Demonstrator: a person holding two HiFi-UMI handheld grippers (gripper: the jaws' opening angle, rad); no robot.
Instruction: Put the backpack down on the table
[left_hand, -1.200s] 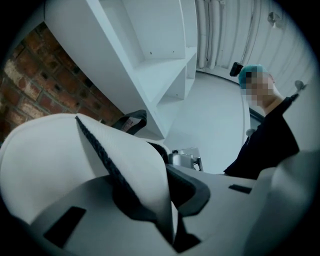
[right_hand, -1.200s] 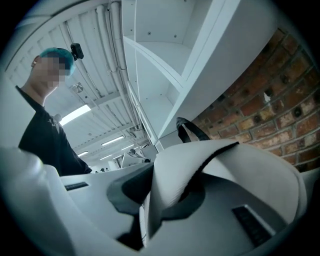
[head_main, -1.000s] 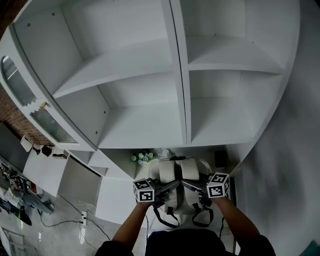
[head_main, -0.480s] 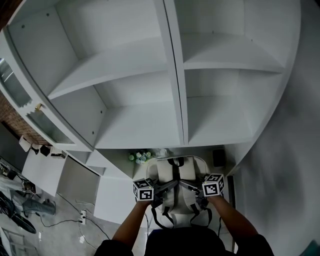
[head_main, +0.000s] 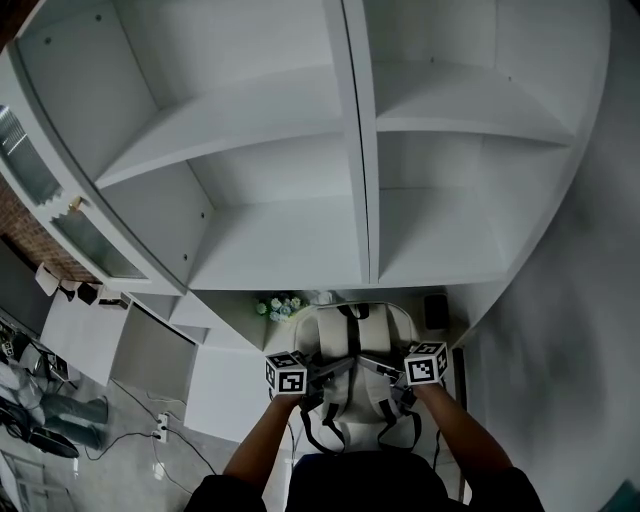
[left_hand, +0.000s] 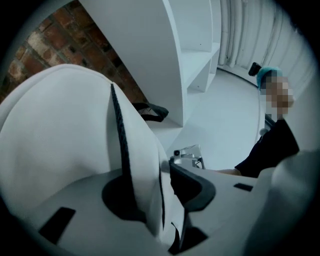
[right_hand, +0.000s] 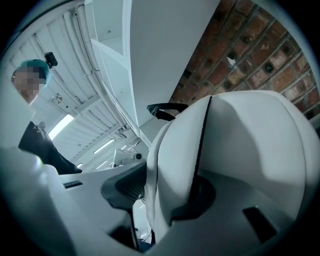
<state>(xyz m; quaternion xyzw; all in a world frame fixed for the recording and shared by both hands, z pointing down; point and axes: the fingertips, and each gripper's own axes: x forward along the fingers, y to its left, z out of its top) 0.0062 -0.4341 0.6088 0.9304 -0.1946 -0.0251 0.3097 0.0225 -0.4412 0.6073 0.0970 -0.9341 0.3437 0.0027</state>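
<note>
Shelf unit (head_main: 290, 240) fills most of head view, desk (head_main: 240, 325) at its foot. Backpack (head_main: 352, 345) sits on the desk just in front of the lowest shelf, looks already down, body taking its own weight.

Handling (judgement): soft padded fabric, cream, sags and folds where pinched, not fragile, not slippery. Looks light to middling, contents unknown. Best holds are the two shoulder straps, one per gripper, or the black top loop (head_main: 350, 312). Grabbing a panel would just bunch the cloth.

Orientation: long axis runs from the person toward the shelves in head view. The loop end is far. The strap side faces the person, and the strap tails hang at the near end. Can't tell if it stands upright or leans back.

Left gripper (head_main: 340, 368) reaches in from the left onto the left strap (left_hand: 135, 165). Jaws opening, strap between them, dark pad (left_hand: 192, 185) looks just off the cloth.

Right gripper (head_main: 372, 362) mirrors it on the right strap (right_hand: 175, 165). Jaws opening, wider than the left's. Strap sits in the gap and the grip looks let go.

Small stuff: green bits (head_main: 280, 305) behind the backpack, dark box (head_main: 435, 310) to its right, both apart from it.
</note>
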